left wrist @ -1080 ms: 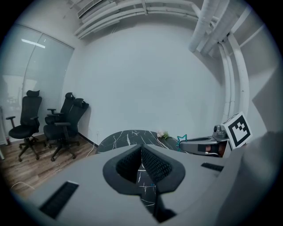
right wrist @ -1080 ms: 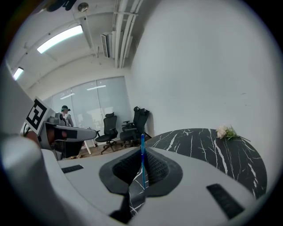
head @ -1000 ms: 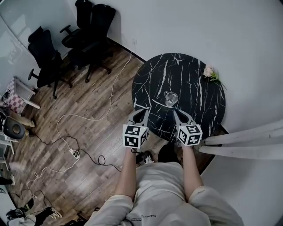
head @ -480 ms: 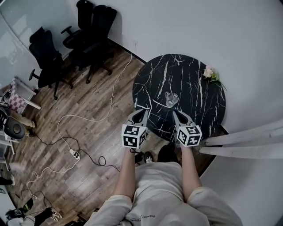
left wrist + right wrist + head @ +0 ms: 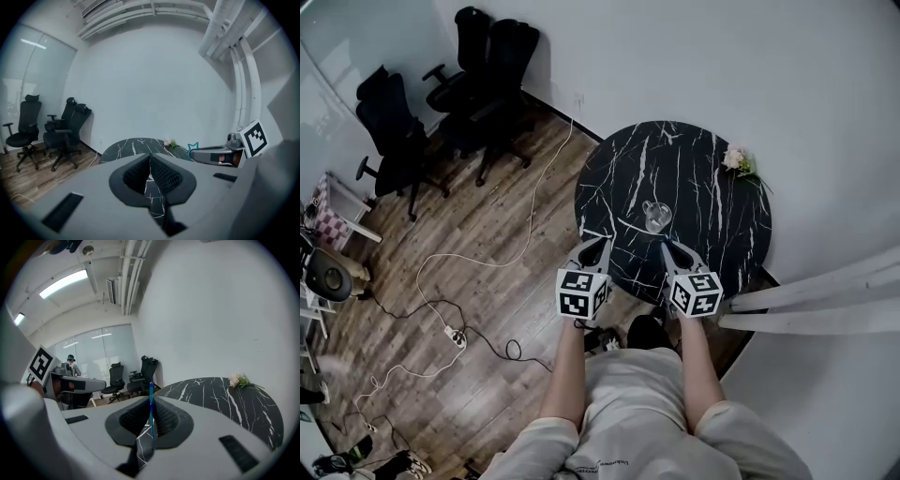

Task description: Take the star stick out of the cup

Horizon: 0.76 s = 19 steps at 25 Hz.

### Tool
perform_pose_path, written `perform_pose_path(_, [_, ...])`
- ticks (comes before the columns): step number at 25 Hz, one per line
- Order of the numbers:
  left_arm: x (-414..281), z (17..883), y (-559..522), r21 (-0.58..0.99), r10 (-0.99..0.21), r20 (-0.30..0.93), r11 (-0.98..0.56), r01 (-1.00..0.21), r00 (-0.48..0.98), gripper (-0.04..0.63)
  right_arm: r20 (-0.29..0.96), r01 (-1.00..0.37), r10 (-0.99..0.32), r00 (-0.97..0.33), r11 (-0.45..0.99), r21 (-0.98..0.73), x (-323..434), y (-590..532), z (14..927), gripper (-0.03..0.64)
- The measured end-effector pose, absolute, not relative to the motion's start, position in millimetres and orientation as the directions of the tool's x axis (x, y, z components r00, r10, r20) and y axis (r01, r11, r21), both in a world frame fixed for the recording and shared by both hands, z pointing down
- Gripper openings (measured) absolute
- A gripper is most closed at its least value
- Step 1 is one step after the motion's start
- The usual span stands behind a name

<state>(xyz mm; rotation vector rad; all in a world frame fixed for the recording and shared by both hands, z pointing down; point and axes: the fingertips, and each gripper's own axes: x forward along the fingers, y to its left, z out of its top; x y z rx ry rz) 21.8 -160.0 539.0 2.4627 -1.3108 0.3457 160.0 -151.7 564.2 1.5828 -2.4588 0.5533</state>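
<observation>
A: What has the right tool [image 5: 151, 405] got?

B: Its jaws are pinched almost together on the thin blue shaft of the star stick [image 5: 150, 392], which stands up out of the pads. The left tool's camera catches the teal star [image 5: 192, 148] at its top. The left tool [image 5: 150, 161] is closed on nothing.

A: And where is that, going by the cup [image 5: 656, 216]?

B: The 2 tools hover near the cup on the person's side, 1 to each flank. The stick looks clear of the cup, which stands upright on the desk [image 5: 712, 178].

A: What could go wrong?

B: The hold is on a slim shaft – a tilt or a slackened pinch could let it swivel or drop onto the desk. A low swing past the cup might tip it. The flowers [image 5: 734, 159], well beyond the cup, seem safe.
</observation>
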Motion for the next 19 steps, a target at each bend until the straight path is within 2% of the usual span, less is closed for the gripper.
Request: perform_pose_path(19, [38, 544, -158, 0.180, -0.727, 0.373, -0.552, -0.814, 0.576, 0.023, 0.328, -0.915, -0.856, -0.399, 0.351, -0.197, 175, -148, 562, 0.044])
